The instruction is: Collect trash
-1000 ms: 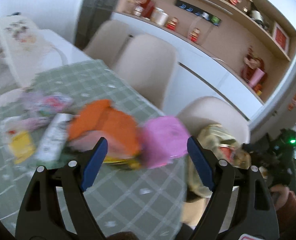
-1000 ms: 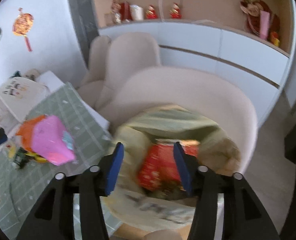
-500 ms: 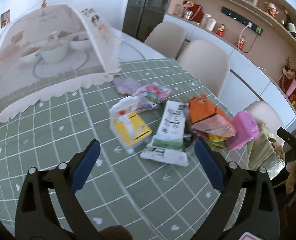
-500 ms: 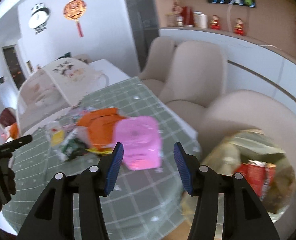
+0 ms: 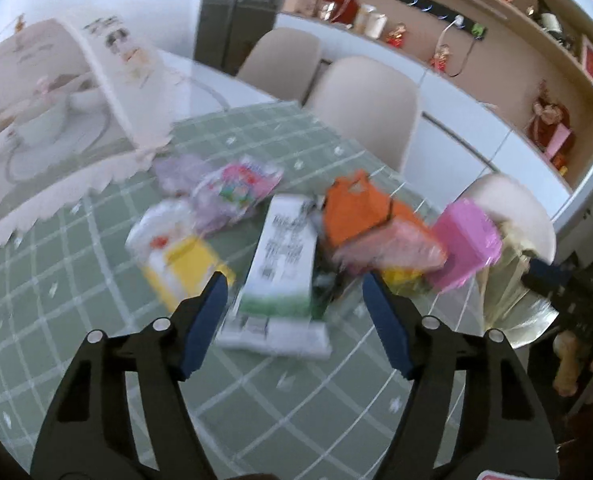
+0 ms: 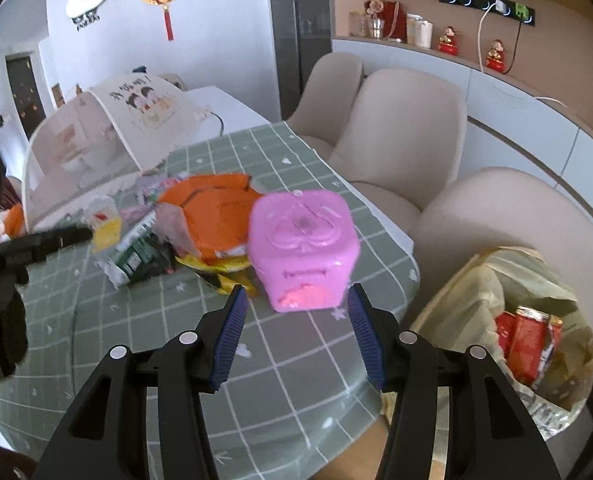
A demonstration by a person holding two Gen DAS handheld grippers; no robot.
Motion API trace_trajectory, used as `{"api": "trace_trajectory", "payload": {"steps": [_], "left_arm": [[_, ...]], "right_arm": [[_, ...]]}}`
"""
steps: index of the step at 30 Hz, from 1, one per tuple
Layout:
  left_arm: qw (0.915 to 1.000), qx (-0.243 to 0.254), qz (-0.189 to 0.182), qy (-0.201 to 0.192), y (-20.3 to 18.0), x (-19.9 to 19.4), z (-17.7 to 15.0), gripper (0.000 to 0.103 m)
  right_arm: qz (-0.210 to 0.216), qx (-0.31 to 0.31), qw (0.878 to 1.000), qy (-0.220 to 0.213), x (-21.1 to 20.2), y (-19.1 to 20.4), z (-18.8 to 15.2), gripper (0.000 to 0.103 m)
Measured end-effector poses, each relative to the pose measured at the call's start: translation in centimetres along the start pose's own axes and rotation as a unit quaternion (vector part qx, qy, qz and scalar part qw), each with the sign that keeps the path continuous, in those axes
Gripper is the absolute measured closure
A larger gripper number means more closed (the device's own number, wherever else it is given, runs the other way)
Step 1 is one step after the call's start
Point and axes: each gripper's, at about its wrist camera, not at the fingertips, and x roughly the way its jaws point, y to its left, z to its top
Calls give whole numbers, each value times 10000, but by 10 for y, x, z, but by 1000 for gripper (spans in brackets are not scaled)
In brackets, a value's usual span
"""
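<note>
Since the earlier frames, we swung both views from the bag onto the table litter; our left gripper jaws had just been closing, nothing between them. Right gripper: wide apart, empty, pink container just beyond its tips, centre frame. White-and-green packet lay ahead of the left tips. Trash bag, lower right, already held a red can. Step judged: reaching for pickup; next, advance and close. Packet print blurred, unreadable.
</note>
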Motion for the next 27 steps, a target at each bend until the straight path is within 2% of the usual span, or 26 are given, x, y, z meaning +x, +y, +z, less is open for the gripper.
{"api": "trace_trajectory", "payload": {"steps": [2,5,8,9,11,15,18,22,27], "left_arm": [[9999,-9,-133,-93,9,2,21,36],[9994,83,97,-309,38,5,52,36],[9989,195,274,-319,73,20,70,36],[9988,262,368,-213,88,32,75,36],[9991,232,300,180,113,56,79,37],[9964,-150,21,828,151,96,83,51],[9948,-258,-219,958,161,114,87,54],[9931,-339,-224,1100,171,138,92,55],[9923,-488,-411,1058,167,152,99,56]], "right_arm": [[-169,18,9998,-53,-1,-2,0,53],[-275,158,9993,-217,-3,-3,2,53],[96,432,9988,-229,3,-1,3,53],[183,474,9985,-193,6,2,3,53],[246,429,9988,-39,17,15,1,53],[298,57,9994,174,31,42,-3,53],[54,-252,9993,255,40,55,-4,53],[103,-212,9985,489,53,59,-6,53],[122,-419,9969,655,65,69,-7,53]]}}
